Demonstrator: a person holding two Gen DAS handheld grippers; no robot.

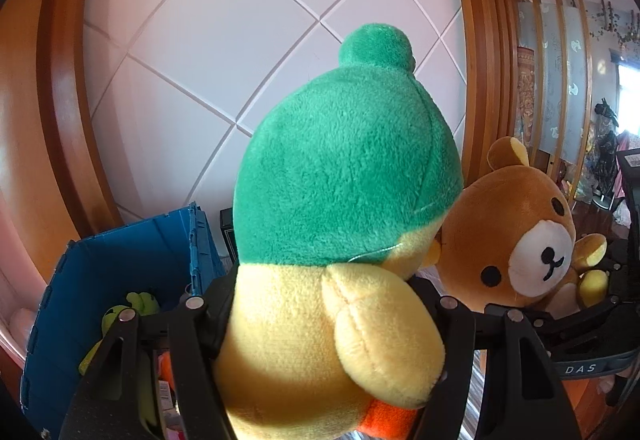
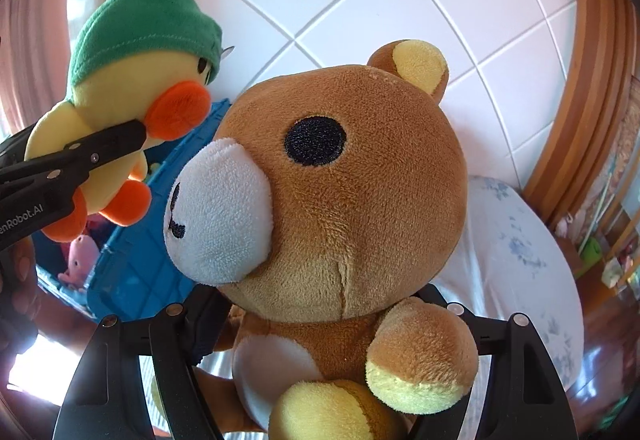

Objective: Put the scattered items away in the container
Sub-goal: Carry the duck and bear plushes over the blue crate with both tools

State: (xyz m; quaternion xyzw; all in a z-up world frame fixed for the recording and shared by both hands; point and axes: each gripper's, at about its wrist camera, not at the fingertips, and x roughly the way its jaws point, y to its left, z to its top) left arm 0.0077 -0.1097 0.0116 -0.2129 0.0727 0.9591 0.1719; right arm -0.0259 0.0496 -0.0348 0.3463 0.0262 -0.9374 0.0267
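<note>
My left gripper is shut on a yellow plush duck with a green frog hood, seen from behind and held up in the air. The same duck shows at the upper left of the right wrist view, clamped between the left gripper's black fingers. My right gripper is shut on the body of a brown plush bear. That bear hangs beside the duck at the right. A blue crate stands below left, open-topped; the crate lies under both toys.
Inside the crate lie a green plush and a pink plush. A white panelled wall with wooden trim stands behind. A white floral cushion or bedding lies at the right. A hand holds the left gripper.
</note>
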